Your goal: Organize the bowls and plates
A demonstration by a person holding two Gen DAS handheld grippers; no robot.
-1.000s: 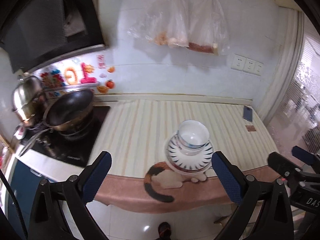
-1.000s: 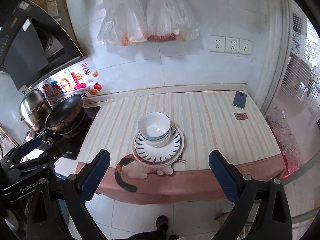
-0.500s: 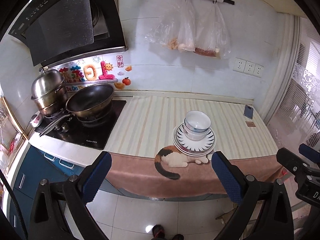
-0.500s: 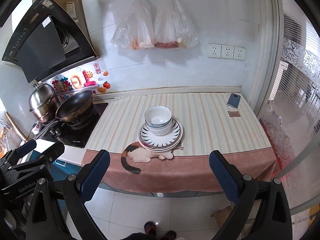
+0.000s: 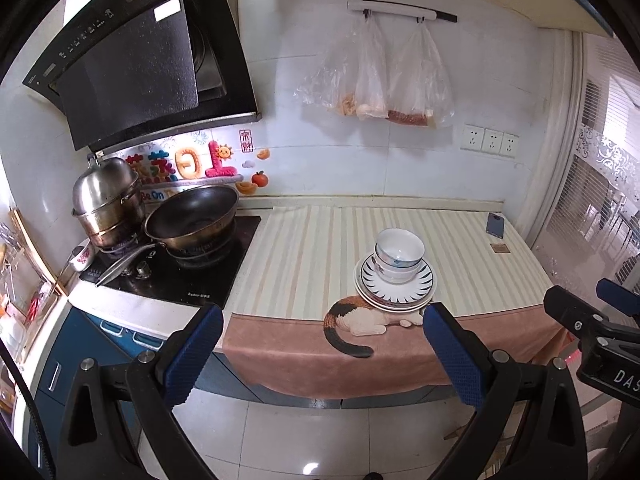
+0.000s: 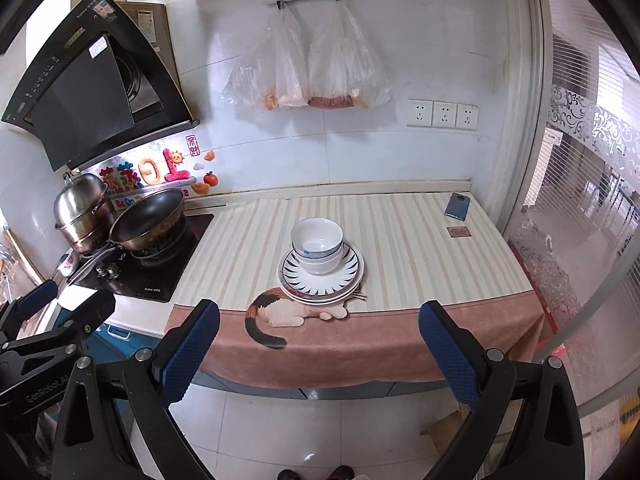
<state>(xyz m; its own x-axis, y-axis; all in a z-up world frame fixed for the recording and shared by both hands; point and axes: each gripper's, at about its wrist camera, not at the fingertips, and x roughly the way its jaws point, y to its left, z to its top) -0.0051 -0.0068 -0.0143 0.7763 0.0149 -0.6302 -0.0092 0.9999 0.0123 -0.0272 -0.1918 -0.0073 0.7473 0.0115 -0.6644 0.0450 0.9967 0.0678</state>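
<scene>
White tiled wall (image 5: 328,152), pale floor tiles (image 6: 280,432), perhaps daylit.

The stacked bowls (image 6: 317,249) hide the middle of the top plate (image 6: 322,276), and how many plates lie beneath cannot be counted. Thin sticks (image 6: 357,295) poke out from under the plates, mostly hidden. The pot (image 5: 107,204) is partly behind the pan (image 5: 192,216). Bag contents (image 6: 332,101) are too blurred to name.

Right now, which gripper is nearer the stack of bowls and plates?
Right, by a slim margin. The right gripper faces the stack of bowls and plates nearly head-on; the left gripper stands off to the stack's left. Both are open, back from the counter edge over the floor.
</scene>
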